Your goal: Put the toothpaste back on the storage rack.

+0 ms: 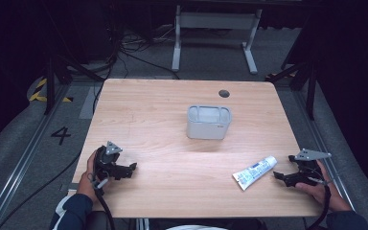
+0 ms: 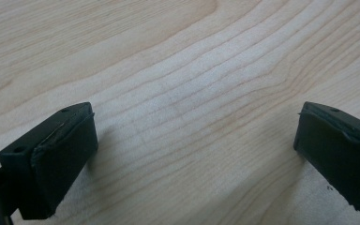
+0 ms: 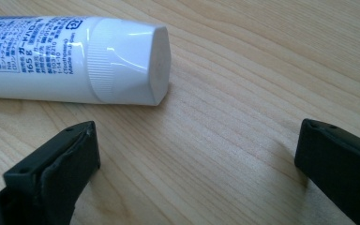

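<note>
Wooden tabletop carries a grey open-topped bin at centre, apparently empty, likely the destination. Toothpaste tube lies flat at my near right, cap toward my right tongs, which stand wide open just beside it, positioned to grasp. My left tongs rest open over bare wood.

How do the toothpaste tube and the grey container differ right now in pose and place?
The toothpaste tube lies flat on its side; the grey container stands upright, open top up. The tube sits near the front edge, its cap just ahead of the open right gripper; the container is mid-table, away from both grippers. The tube is white with blue print; the container is plain grey. Both rest on the wooden table.
</note>
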Tool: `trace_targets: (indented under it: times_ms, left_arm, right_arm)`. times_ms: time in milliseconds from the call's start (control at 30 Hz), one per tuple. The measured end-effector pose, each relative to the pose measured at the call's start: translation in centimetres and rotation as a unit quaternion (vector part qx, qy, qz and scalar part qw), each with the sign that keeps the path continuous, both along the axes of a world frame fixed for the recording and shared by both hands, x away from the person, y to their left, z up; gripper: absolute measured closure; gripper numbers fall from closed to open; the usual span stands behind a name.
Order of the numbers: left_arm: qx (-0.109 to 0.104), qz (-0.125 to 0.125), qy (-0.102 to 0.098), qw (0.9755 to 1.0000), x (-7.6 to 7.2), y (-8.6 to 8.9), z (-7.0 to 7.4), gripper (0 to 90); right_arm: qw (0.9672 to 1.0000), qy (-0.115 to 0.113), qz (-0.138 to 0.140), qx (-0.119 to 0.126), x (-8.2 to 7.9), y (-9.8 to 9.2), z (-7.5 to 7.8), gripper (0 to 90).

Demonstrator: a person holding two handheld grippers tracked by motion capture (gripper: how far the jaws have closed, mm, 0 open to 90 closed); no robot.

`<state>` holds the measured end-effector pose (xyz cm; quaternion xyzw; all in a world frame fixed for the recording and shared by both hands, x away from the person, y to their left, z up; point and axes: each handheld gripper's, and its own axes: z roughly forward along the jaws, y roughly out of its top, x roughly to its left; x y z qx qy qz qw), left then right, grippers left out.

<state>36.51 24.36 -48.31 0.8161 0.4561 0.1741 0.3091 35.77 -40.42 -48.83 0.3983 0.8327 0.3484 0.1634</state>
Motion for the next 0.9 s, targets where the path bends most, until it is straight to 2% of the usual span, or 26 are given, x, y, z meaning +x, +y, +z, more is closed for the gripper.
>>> trace_targets:
  times_ms: [267, 333, 433, 533, 600, 633, 700, 767, 833, 900]
  left_arm:
    - [-0.006, 0.005, 0.0, 1.0, -0.1, -0.2, -0.1, 0.2]
    - [-0.004, 0.004, 0.001, 1.0, -0.2, -0.3, -0.1, 0.3]
    - [-0.004, -0.004, 0.002, 1.0, -0.2, -0.3, 0.0, 0.3]
    - [-0.001, -0.016, 0.002, 0.9999, -0.4, -0.2, 0.0, 0.2]
    - [-0.002, -0.025, 0.003, 0.9997, -0.4, -0.1, 0.0, 0.3]
    - [0.004, -0.034, -0.001, 0.9994, -0.4, 0.1, 0.0, 0.3]
    - [-0.001, -0.036, 0.001, 0.9994, -0.5, 0.1, 0.0, 0.3]
    - [0.0, -0.038, -0.001, 0.9993, -0.4, 0.1, 0.0, 0.2]
    - [-0.001, -0.038, 0.0, 0.9993, -0.4, 0.1, 0.0, 0.1]
    - [-0.001, -0.038, 0.0, 0.9993, -0.4, 0.1, 0.0, 0.1]
  right_arm:
    - [1.0, 0.003, 0.006, -0.004, 0.1, 0.0, 0.1, 0.6]
    - [0.9998, 0.007, 0.014, -0.01, 0.1, 0.0, 0.2, 0.7]
    - [0.9995, 0.001, 0.023, -0.021, 0.0, 0.0, 0.4, 0.7]
    - [0.9984, -0.004, 0.034, -0.046, -0.2, 0.2, 0.7, 1.7]
    - [0.9978, 0.0, 0.042, -0.05, -0.2, 0.3, 1.0, 8.1]
    - [0.9978, 0.0, 0.042, -0.05, -0.2, 0.3, 1.0, 8.1]
    - [0.9966, -0.013, 0.057, -0.058, -0.4, 0.4, 1.5, 25.9]
    - [0.9955, -0.029, 0.068, -0.06, -0.6, 0.5, 2.1, 12.9]
    - [0.9945, -0.036, 0.081, -0.056, -0.8, 0.5, 2.8, 21.4]
    - [0.9931, -0.041, 0.093, -0.058, -0.9, 0.7, 3.3, 15.1]
